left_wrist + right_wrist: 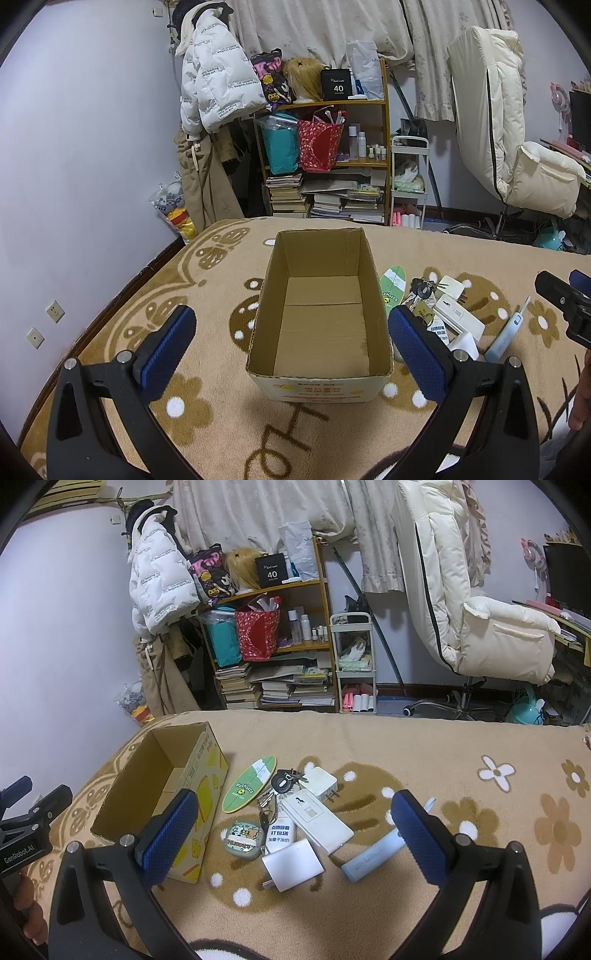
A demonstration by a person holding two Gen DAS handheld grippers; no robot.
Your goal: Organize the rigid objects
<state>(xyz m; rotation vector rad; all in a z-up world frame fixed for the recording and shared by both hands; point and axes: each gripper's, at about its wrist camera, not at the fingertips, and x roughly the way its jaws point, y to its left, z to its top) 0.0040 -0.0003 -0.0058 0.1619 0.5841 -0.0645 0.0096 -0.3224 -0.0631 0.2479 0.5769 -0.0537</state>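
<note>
Both tongs hang wide apart and carry nothing: the left tongs (291, 354) frame the open cardboard box (319, 314), the right tongs (295, 834) frame the pile of small things beside it. Judging by the bare floor of the box, no sorting has been done yet. All items lie on the blanket (461, 746) to the right of the box: an oval green card (249, 784), keys (286, 779), two white chargers (291, 864), a white power bank (317, 819), a patterned earbud case (242, 840) and a pale blue tube (369, 860). The nearer charger lies between the right tongs' blue pads (168, 834), just ahead of them.
</note>
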